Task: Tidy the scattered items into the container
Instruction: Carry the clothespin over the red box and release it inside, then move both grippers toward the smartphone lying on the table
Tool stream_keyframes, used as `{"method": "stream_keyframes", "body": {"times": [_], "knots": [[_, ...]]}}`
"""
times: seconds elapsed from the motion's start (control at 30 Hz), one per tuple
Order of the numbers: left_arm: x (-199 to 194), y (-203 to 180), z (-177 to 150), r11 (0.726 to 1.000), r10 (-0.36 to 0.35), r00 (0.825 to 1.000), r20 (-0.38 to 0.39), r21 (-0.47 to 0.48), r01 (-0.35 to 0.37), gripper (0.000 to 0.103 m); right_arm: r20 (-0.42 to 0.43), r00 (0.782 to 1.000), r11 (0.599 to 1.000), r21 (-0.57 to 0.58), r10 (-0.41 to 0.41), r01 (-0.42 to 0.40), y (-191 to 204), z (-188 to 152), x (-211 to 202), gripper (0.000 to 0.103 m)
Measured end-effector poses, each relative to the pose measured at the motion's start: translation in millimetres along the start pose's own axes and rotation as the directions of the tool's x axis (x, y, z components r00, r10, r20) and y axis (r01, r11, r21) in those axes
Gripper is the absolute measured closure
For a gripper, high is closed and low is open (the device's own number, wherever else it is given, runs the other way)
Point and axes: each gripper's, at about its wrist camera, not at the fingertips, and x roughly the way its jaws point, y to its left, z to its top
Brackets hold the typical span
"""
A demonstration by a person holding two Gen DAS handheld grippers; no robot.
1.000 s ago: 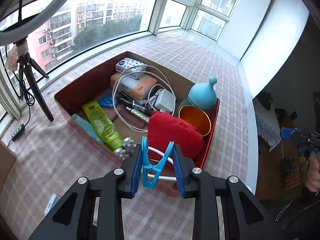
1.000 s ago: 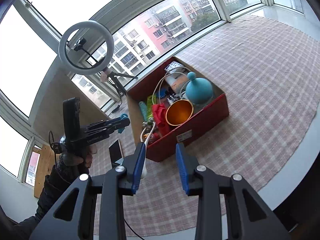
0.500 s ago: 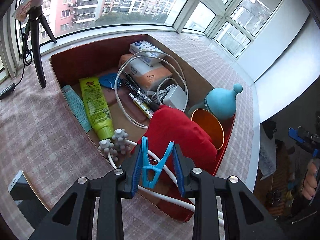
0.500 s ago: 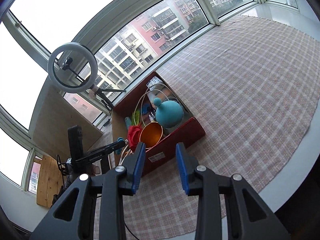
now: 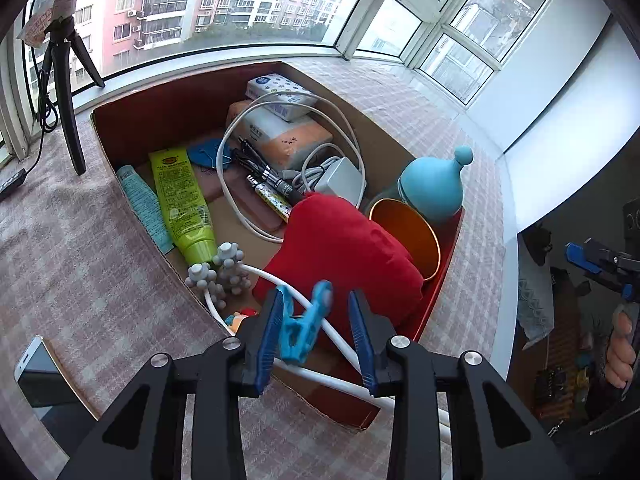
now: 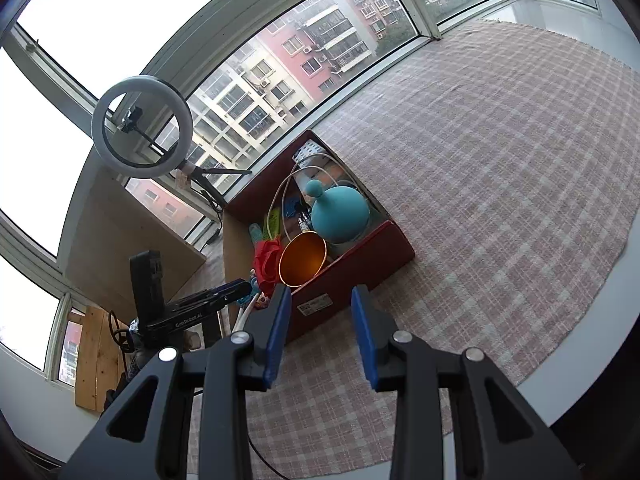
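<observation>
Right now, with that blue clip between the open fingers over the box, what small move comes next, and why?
Probably lift the left gripper straight back. Its jaws stand open, and the blue clip rests only against one finger, above the red box, so it looks released.

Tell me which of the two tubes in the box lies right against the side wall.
The pale teal tube: it runs along the cardboard box's wall, while the lime-green tube lies beside it, further inside.

White lettering on the side of the left claw [image 6: 240, 292], in the right wrist view, seems to begin "Gen"; the rest is unclear. Print on the green tube [image 5: 182, 196], tissue packs [image 5: 280, 92] and box label [image 6: 316, 304] is too small to read.
</observation>
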Motion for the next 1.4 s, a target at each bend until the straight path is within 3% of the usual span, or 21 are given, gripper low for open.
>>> {"method": "stream_keyframes", "body": {"times": [0.47,0.6,0.83,1.0,1.1,1.2,1.27,1.4], "knots": [[-28.6,19.6,6.4,0.994,0.11,0.993,0.036,0.005,-0.11,0.068,-0.001,1.0,1.0,0.0,-0.013,0.013,1.9,-4.8,0.5,0.072],[-55.9,32.2,-11.4,0.98,0.197,0.978,0.074,-0.033,-0.195,0.068,0.001,1.0,1.0,-0.022,-0.007,0.007,7.2,-4.1,1.8,0.072],[-139.7,54.1,-69.2,0.916,0.391,0.911,0.129,-0.155,-0.37,0.068,-0.004,1.0,0.995,-0.101,0.01,-0.01,33.0,-5.6,4.7,0.072],[-208.2,64.9,-107.2,0.846,0.519,0.842,0.147,-0.232,-0.48,0.059,-0.027,0.997,0.978,-0.196,0.066,-0.07,70.6,-13.2,5.7,0.071],[-235.8,67.6,-128.0,0.835,0.531,0.83,0.17,-0.268,-0.48,0.058,-0.085,0.986,0.947,-0.277,0.145,-0.163,106.0,-26.6,11.6,0.062],[-251.0,70.4,-146.8,0.823,0.548,0.818,0.173,-0.288,-0.49,0.055,-0.144,0.964,0.905,-0.338,0.222,-0.259,142.9,-49.9,21.3,0.06],[-248.5,72.9,-156.1,0.821,0.552,0.819,0.157,-0.275,-0.501,0.055,-0.187,0.953,0.886,-0.359,0.241,-0.294,162.9,-68.2,38.3,0.06],[-234.6,87.9,-165.7,0.842,0.516,0.845,0.142,-0.268,-0.468,0.055,-0.265,0.931,0.863,-0.374,0.253,-0.341,198.2,-105.1,81.5,0.06]]}}
